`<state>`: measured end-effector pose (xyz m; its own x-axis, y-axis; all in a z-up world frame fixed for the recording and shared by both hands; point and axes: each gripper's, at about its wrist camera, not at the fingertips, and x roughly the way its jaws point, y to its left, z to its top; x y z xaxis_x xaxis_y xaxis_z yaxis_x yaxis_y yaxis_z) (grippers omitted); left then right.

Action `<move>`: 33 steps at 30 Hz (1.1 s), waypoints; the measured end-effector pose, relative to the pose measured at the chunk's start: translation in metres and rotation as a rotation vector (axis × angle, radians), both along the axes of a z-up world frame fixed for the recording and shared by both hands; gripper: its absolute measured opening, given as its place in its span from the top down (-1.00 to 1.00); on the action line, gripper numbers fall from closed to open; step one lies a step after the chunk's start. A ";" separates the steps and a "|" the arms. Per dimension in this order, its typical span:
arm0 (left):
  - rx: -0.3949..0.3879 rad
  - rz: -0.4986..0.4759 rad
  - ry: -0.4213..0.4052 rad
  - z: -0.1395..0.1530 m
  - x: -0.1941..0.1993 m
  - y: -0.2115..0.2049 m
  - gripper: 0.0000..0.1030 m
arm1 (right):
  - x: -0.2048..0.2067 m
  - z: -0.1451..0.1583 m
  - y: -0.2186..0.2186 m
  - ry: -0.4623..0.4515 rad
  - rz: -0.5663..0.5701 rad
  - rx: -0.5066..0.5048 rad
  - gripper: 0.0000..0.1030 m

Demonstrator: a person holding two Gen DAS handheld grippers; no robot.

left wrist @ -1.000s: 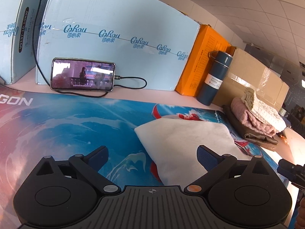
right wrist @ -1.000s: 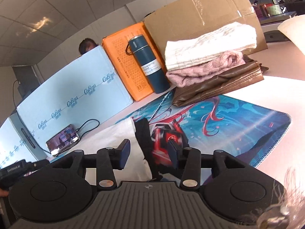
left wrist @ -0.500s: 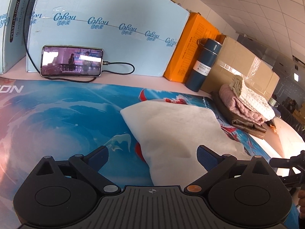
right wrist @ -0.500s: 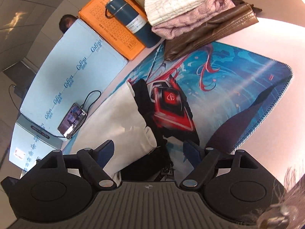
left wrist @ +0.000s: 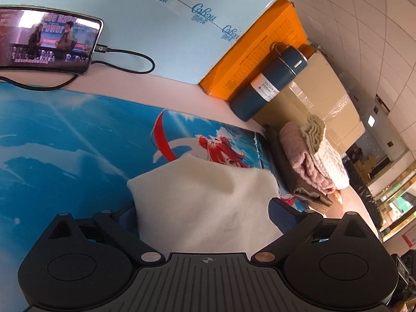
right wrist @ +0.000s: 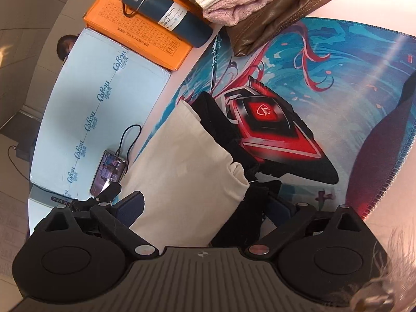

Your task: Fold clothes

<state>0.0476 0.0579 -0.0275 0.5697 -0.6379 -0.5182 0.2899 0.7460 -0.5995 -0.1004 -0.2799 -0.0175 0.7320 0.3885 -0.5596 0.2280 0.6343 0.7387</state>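
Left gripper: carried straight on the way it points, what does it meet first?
Most likely the cream garment, already lying between the open left gripper's fingers; past it the printed mat, though depth is unclear.

right gripper [right wrist: 205, 208] spread wide, cream garment [right wrist: 187, 171] between

The phone [left wrist: 46, 41] runs off the left edge (cream garment [left wrist: 205, 202] hides one fingertip)

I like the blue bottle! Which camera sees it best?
The right wrist view: the blue bottle shows whole, from lid and handle loop to base, with its label. The left wrist view shows it too, whole but smaller, near the orange box.
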 end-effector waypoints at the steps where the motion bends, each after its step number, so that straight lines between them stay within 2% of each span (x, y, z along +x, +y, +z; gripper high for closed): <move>1: 0.023 -0.006 -0.025 0.000 -0.001 -0.005 -0.93 | 0.003 0.001 0.008 -0.016 -0.018 -0.034 -0.89; 3: 0.088 -0.010 -0.084 0.000 -0.006 -0.013 -0.85 | 0.006 0.000 0.019 -0.043 -0.032 -0.093 -0.77; 4: 0.128 -0.015 -0.115 0.000 -0.009 -0.017 -0.64 | 0.007 0.000 0.025 -0.057 -0.038 -0.122 -0.64; 5: 0.163 -0.022 -0.140 -0.001 -0.011 -0.019 -0.30 | 0.010 -0.002 0.031 -0.059 -0.040 -0.146 -0.22; 6: 0.189 -0.031 -0.159 -0.001 -0.012 -0.020 -0.15 | 0.012 -0.004 0.034 -0.054 -0.045 -0.150 0.15; 7: 0.190 -0.050 -0.162 -0.001 -0.013 -0.019 0.17 | 0.013 -0.007 0.036 -0.054 -0.058 -0.146 0.33; 8: 0.191 -0.067 -0.168 -0.001 -0.013 -0.018 0.39 | 0.013 -0.008 0.039 -0.054 -0.062 -0.149 0.40; 10: 0.205 -0.085 -0.196 0.002 -0.018 -0.015 0.53 | 0.013 -0.004 0.046 -0.101 -0.038 -0.148 0.52; 15: 0.293 -0.083 -0.335 0.025 -0.044 0.008 0.56 | 0.009 0.022 0.073 -0.281 0.103 -0.120 0.60; 18: 0.363 -0.036 -0.433 0.041 -0.066 0.036 0.59 | 0.016 0.036 0.102 -0.335 0.216 -0.104 0.62; 21: 0.409 0.076 -0.489 0.054 -0.087 0.072 0.59 | 0.026 0.048 0.138 -0.379 0.334 -0.088 0.63; 27: 0.469 0.409 -0.542 0.079 -0.116 0.169 0.59 | 0.051 0.074 0.229 -0.540 0.569 -0.077 0.64; 30: 0.507 0.522 -0.527 0.085 -0.113 0.210 0.59 | 0.075 0.077 0.281 -0.542 0.695 -0.051 0.64; 33: 0.574 0.615 -0.494 0.088 -0.100 0.247 0.59 | 0.092 0.072 0.326 -0.521 0.750 -0.055 0.64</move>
<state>-0.0526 0.3045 0.0603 0.9554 0.1183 -0.2705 -0.1264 0.9919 -0.0127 -0.0079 0.0457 0.0542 0.4633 0.8470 -0.2606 -0.6122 0.5185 0.5969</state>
